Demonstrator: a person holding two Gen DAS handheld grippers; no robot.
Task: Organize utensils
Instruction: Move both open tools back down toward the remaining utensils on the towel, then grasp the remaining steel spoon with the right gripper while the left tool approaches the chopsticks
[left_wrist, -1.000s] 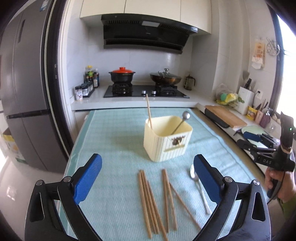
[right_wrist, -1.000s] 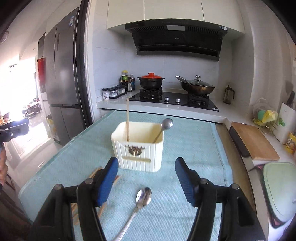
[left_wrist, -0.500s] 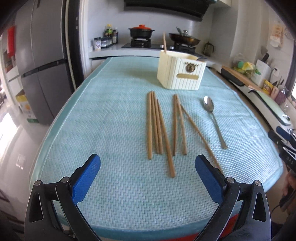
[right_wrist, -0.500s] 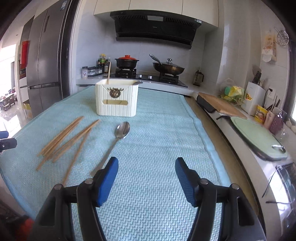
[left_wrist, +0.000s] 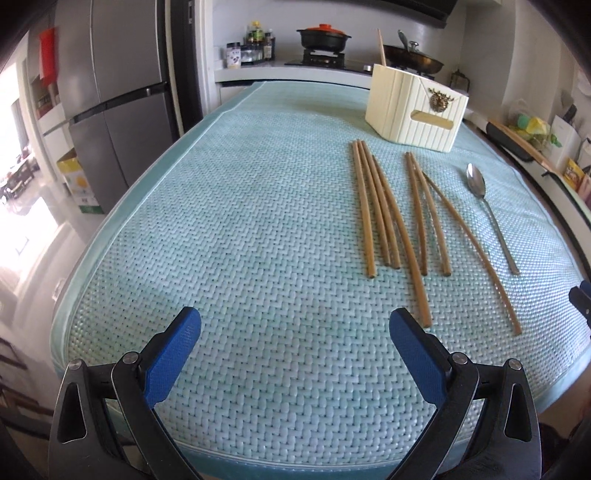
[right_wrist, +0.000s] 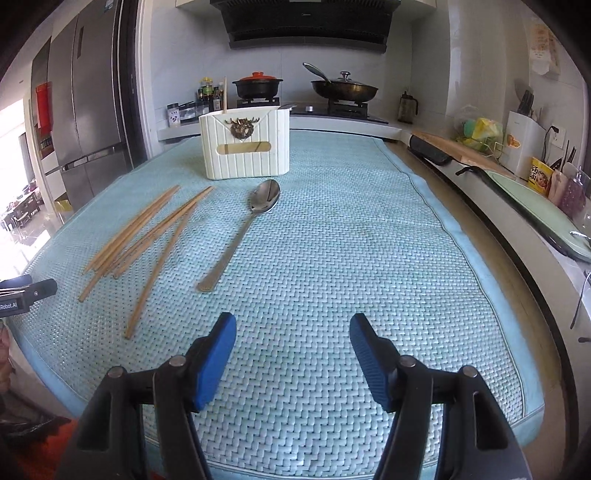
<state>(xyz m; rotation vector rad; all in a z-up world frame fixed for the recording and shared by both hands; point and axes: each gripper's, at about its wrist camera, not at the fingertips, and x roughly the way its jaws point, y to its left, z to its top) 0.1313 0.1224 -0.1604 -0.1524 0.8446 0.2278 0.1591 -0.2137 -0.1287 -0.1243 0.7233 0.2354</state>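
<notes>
While both grippers are hanging over the near edge of the table, nothing is being held. The left gripper (left_wrist: 294, 334) is sitting with its blue pads (left_wrist: 170, 356) spread wide, released, hovering above bare weave of the pale blue mat (left_wrist: 236, 206). The right gripper (right_wrist: 292, 334) is doing the same, its jaws parted and empty over the mat (right_wrist: 351, 236), and its tip is peeking in at the right edge of the left wrist view.

Out ahead, the loose wooden chopsticks (left_wrist: 391, 218) are lying flat on the mat in a rough fan: a tight group on the left side, two more just beside them, and one long stick angling away toward the spoon. From the right wrist view the same chopsticks (right_wrist: 147, 236) are sitting left of centre. The metal spoon (left_wrist: 489, 218) is lying just to the right of them, bowl pointing toward the holder; on the right wrist view the spoon (right_wrist: 240, 236) is running diagonally, apart from the sticks.

Behind all that, the cream utensil holder (left_wrist: 415, 107) is standing upright on the mat, with one chopstick (left_wrist: 381, 48) poking up from it. The right wrist view is showing the holder (right_wrist: 244, 146) face on, deer emblem forward.
</notes>
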